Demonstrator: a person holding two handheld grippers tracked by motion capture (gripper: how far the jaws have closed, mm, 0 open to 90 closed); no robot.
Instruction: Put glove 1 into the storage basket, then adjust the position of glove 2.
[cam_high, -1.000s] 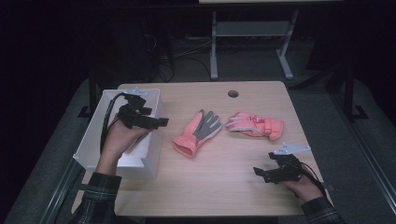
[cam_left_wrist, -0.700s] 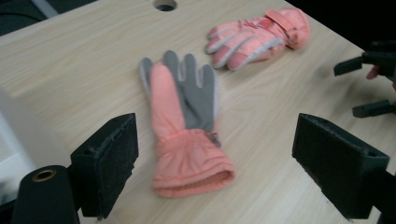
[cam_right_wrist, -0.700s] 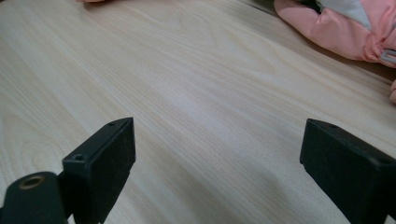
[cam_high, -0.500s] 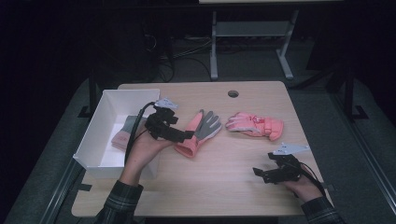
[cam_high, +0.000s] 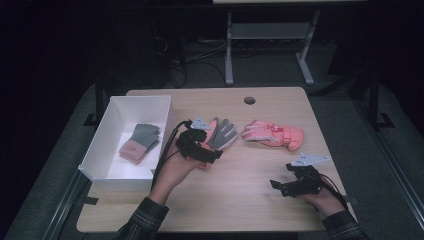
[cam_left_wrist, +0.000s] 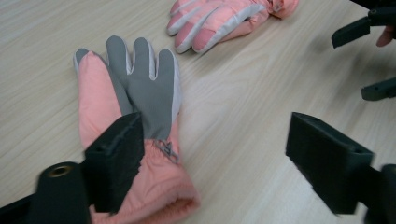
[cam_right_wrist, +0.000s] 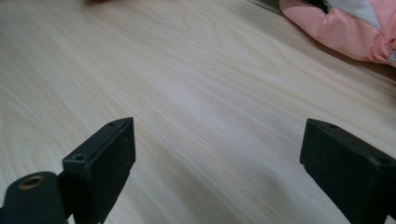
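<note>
A pink glove with a grey palm (cam_high: 223, 133) (cam_left_wrist: 140, 88) lies palm up in the middle of the table. My left gripper (cam_high: 214, 153) (cam_left_wrist: 217, 140) hovers low over its cuff. Its jaws have just been closing a little but still stand wide apart: one is over the cuff, the other over bare wood, and neither pad presses on the glove. A second pink glove (cam_high: 272, 134) (cam_left_wrist: 219, 23) (cam_right_wrist: 345, 28) lies to the right of it. Near the front right edge my right gripper (cam_high: 279, 186) (cam_right_wrist: 215, 140) rests open over bare wood.
At the table's left edge stands a white box (cam_high: 116, 118) with a grey-and-pink glove (cam_high: 140, 142) inside. A round cable hole (cam_high: 249, 100) is at the back of the table. Bare wood stretches between the two grippers.
My left gripper has moved from above the white box to the right and down, to the grey-palmed glove. The glove in the box is now uncovered. The right gripper has stayed put.
</note>
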